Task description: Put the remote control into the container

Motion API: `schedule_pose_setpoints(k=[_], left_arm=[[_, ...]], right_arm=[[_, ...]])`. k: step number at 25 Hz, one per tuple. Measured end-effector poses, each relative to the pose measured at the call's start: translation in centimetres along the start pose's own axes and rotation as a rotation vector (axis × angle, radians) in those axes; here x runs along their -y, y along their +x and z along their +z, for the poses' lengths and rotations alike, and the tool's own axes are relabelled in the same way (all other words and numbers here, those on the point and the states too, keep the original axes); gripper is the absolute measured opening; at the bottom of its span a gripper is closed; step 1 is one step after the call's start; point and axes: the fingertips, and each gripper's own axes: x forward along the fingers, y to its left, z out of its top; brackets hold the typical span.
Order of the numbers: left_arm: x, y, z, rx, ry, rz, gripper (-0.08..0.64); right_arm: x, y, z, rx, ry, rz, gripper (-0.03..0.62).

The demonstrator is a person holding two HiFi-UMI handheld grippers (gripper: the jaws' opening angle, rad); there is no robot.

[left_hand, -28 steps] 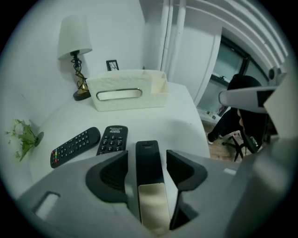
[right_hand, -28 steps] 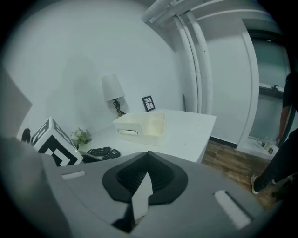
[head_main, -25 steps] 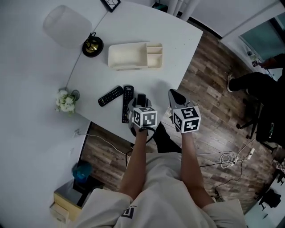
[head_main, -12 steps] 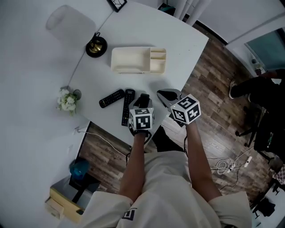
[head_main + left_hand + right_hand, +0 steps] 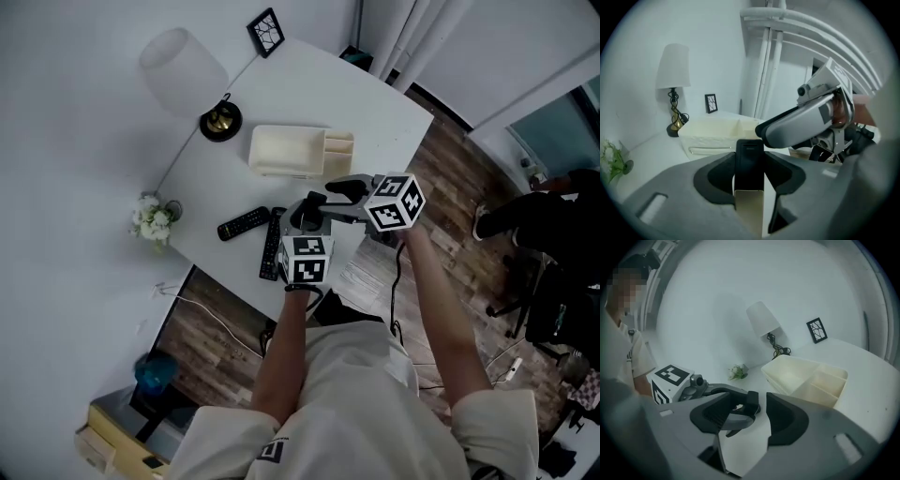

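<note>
White tabletop (image 5: 300,89) fills the middle of the room, and I work at its near edge. On the left, my left tool (image 5: 750,176) is clamped on the remote control (image 5: 749,152), which stands upright between the pads, clear of the surface. To its right, my right tool (image 5: 761,418) is turned toward it with its jaws spread wide. They have just been opening, and the remote's far end shows in the gap, with neither pad touching it as far as I can tell. The container (image 5: 286,172) sits empty just beyond, on the far side.

To do this well, I judge I should hold the left grip firm, carry the remote over the large compartment, lay it low and flat, then let go.

A spare remote (image 5: 242,223) and a second spare remote (image 5: 271,248) lie left of my tools. Farther left are flowers (image 5: 152,217), a lamp (image 5: 183,70) and a small frame (image 5: 267,31). Wooden floor (image 5: 450,178) spreads to the right.
</note>
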Motion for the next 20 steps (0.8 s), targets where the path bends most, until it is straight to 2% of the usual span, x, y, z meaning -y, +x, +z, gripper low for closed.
schedule_pose_setpoints(k=[3, 8, 10, 13, 18, 20], left_arm=[[0.2, -0.7, 2.0, 0.072, 0.057, 0.009, 0.198], [1.0, -2.2, 4.6, 0.18, 0.216, 0.044, 0.198], [1.3, -2.6, 5.6, 0.217, 0.23, 0.048, 0.198], [1.4, -2.4, 6.4, 0.245, 0.239, 0.06, 0.198], [1.6, -2.5, 8.2, 0.291, 0.323, 0.122, 0.201], [2.0, -3.0, 9.1, 0.311, 0.341, 0.137, 0.201]], right_arm=[[0.0, -0.1, 1.4, -0.028, -0.012, 0.017, 0.252], [-1.3, -0.5, 3.1, -0.034, 0.022, 0.108, 0.249], [-1.5, -0.6, 3.5, -0.043, 0.004, 0.119, 0.214], [-1.5, -0.7, 3.9, -0.054, -0.03, 0.12, 0.11], [-1.6, -1.5, 5.3, -0.045, -0.084, 0.115, 0.1], [-0.9, -2.2, 6.0, -0.048, -0.095, 0.085, 0.1]])
